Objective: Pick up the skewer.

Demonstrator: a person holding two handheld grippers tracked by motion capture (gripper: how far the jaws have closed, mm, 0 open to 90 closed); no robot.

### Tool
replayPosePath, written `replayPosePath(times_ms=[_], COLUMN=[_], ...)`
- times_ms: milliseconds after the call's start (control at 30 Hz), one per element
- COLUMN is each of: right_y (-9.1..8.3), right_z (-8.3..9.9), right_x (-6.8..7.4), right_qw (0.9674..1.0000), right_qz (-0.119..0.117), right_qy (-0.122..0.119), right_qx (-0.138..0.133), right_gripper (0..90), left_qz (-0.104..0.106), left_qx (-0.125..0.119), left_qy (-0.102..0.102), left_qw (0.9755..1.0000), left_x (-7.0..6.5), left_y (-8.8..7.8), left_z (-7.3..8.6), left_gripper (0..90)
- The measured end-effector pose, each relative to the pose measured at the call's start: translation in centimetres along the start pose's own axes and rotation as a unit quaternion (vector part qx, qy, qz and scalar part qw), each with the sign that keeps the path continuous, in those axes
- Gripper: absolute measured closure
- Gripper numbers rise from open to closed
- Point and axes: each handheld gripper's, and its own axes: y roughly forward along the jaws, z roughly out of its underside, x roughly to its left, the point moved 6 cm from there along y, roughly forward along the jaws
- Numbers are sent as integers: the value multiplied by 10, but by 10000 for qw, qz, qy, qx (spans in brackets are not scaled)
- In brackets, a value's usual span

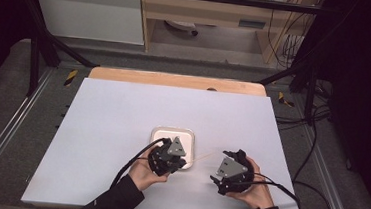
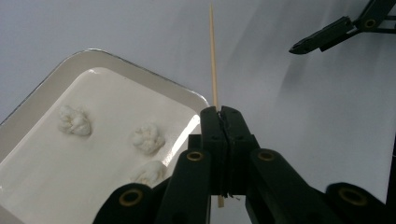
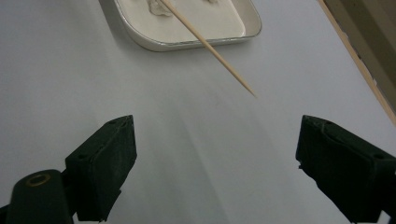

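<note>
A thin wooden skewer [image 2: 213,56] is clamped between the pads of my left gripper [image 2: 226,112], which is shut on it near its lower end. The skewer points away over the white table toward my right gripper [image 1: 218,166]. Beside the left gripper lies a white tray [image 2: 42,84] with three white doughy lumps [image 2: 147,138] in it. In the right gripper view the skewer [image 3: 210,46] slants across the tray's [image 3: 187,45] near corner, its tip in the air above the table. My right gripper [image 3: 215,140] stands open, nothing between its fingers, short of the tip.
A white board [image 1: 113,109] covers the table, with a wooden strip [image 1: 175,80] along its far edge. Black cables trail off the table's right side [image 1: 309,159]. Metal frame rails [image 1: 36,57] run along both sides.
</note>
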Motion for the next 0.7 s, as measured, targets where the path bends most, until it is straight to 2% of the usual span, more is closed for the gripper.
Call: replayPosePath(times_ms=[300, 333, 500, 567, 700], right_y=[2, 3, 4, 5, 5], right_z=[-1, 0, 1, 1, 1], right_x=[3, 4, 7, 6, 7], right_qw=[9993, 9986, 9966, 9949, 9923], right_qz=[-41, -59, -127, -109, -68], right_qy=[-373, -517, -810, -1000, -1228], right_qx=[-64, -79, -74, -77, -124], right_gripper=[258, 288, 369, 397, 456], left_qz=[87, 86, 135, 142, 184], left_qx=[126, 152, 250, 281, 307], left_qy=[117, 144, 241, 282, 314], left_qw=[9998, 9997, 9993, 9991, 9989], left_x=[-6, -7, -11, -13, -15], left_y=[8, 8, 12, 13, 16], left_z=[-7, -7, -12, -14, -15], left_gripper=[886, 886, 886, 886, 886])
